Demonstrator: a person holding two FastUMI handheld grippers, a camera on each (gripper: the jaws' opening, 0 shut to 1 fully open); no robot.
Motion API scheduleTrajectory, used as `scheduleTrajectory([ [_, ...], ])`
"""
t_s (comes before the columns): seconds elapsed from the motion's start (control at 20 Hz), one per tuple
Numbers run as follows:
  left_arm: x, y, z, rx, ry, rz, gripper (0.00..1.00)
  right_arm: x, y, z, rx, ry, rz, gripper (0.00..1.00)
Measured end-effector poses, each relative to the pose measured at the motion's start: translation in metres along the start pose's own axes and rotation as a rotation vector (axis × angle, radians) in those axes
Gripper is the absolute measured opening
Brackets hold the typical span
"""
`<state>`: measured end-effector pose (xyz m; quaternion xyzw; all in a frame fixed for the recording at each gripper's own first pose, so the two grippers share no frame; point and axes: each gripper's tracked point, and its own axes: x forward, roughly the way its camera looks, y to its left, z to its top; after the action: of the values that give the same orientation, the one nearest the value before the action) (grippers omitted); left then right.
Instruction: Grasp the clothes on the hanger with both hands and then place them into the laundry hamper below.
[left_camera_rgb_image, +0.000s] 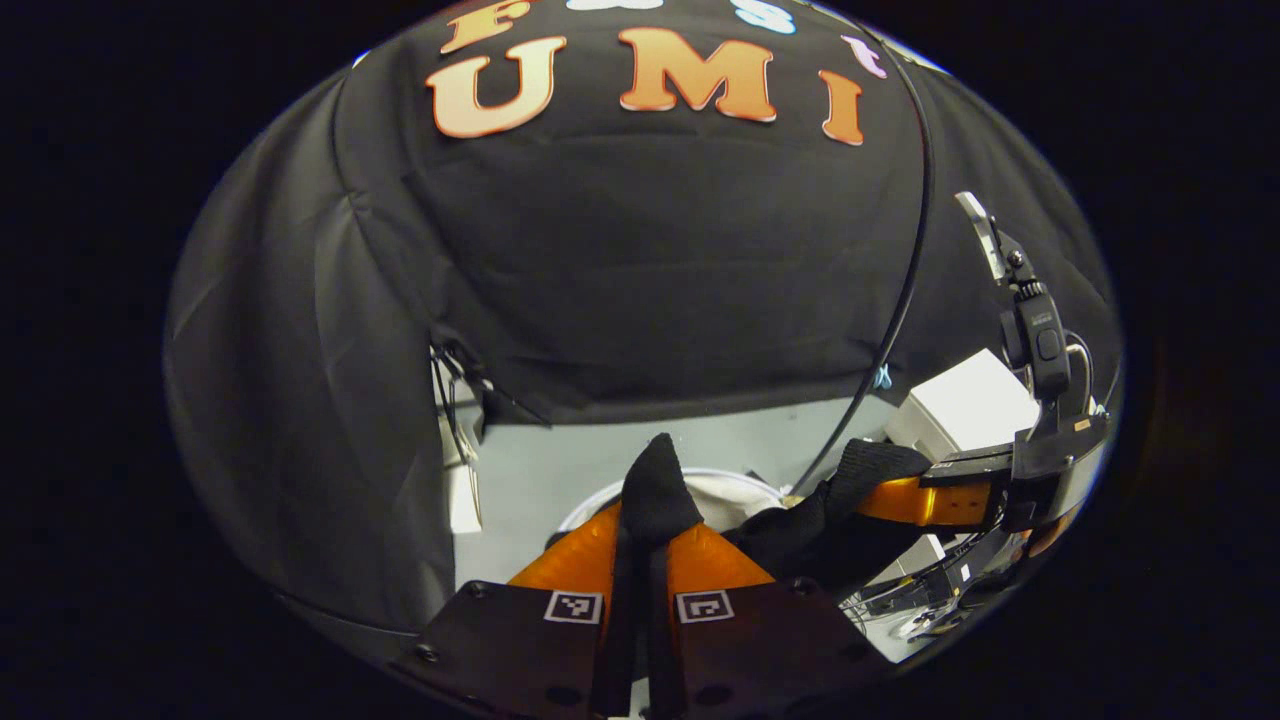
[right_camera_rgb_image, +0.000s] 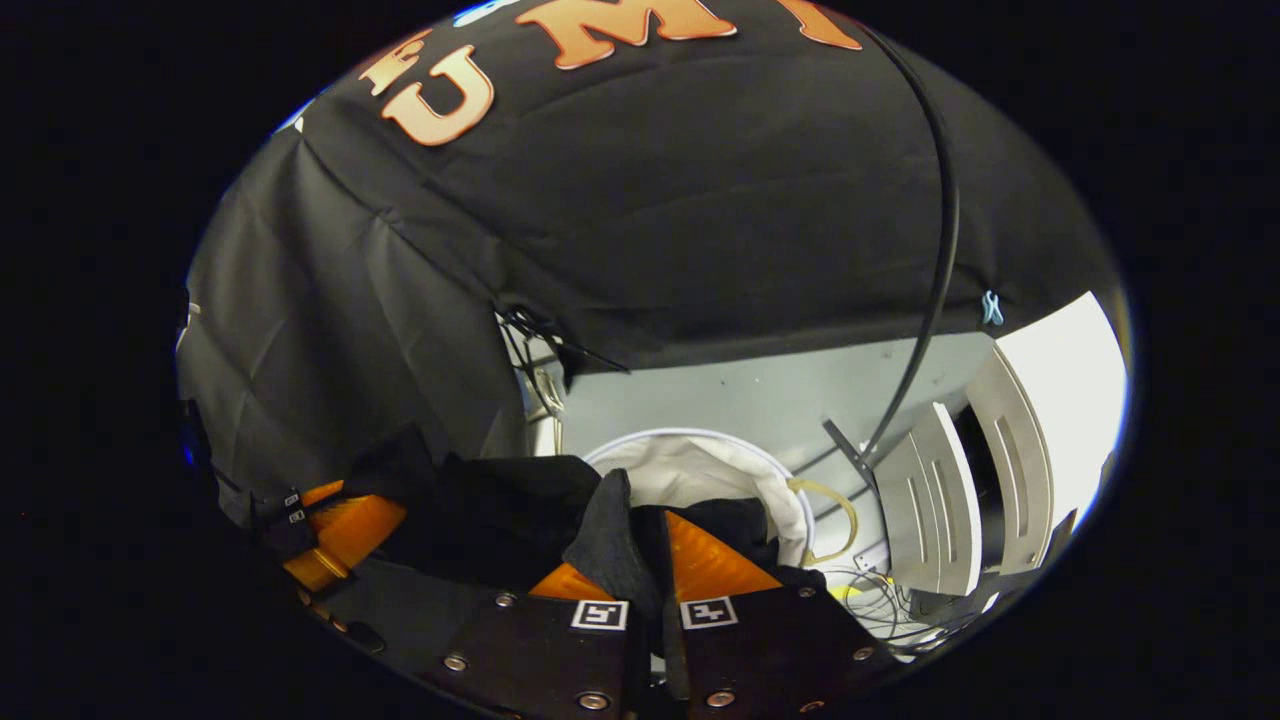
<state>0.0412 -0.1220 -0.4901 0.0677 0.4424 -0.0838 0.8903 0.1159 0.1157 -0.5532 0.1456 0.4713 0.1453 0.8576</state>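
A black garment (left_camera_rgb_image: 800, 535) hangs stretched between my two grippers, above a white round laundry hamper (right_camera_rgb_image: 700, 470) on the grey floor. My left gripper (left_camera_rgb_image: 650, 520) is shut on one bunched edge of the cloth, which sticks up between its fingers. In the left gripper view the right gripper (left_camera_rgb_image: 900, 495) holds the other end at the right. In the right gripper view my right gripper (right_camera_rgb_image: 640, 545) is shut on a fold of the garment (right_camera_rgb_image: 500, 520), and the left gripper (right_camera_rgb_image: 345, 530) grips the cloth at the lower left. The hamper's rim (left_camera_rgb_image: 735, 480) peeks out behind the cloth.
A black cable (right_camera_rgb_image: 925, 320) runs down the booth wall to the floor. White slatted panels (right_camera_rgb_image: 940, 500) and a white box (left_camera_rgb_image: 965, 405) stand to the right of the hamper. Loose wires (right_camera_rgb_image: 880, 590) lie on the floor near them.
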Motion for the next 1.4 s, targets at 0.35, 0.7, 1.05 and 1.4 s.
scheduleTrajectory([
  [0.35, 0.023, -0.008, -0.064, -0.051, 0.297, 0.063, 0.12, 0.032, -0.023, -0.045, -0.040, 0.149, -0.112, 0.11],
  [0.7, 0.025, 0.005, -0.085, -0.099, 0.375, 0.079, 0.54, 0.013, -0.032, -0.037, -0.049, 0.153, -0.138, 0.39],
  [1.05, -0.008, 0.023, -0.063, -0.080, 0.321, 0.113, 1.00, -0.027, -0.037, -0.023, -0.043, 0.090, -0.178, 0.94],
  [1.4, -0.076, 0.052, 0.022, -0.113, 0.102, 0.155, 0.99, -0.116, -0.018, 0.028, -0.072, -0.081, -0.186, 0.94],
])
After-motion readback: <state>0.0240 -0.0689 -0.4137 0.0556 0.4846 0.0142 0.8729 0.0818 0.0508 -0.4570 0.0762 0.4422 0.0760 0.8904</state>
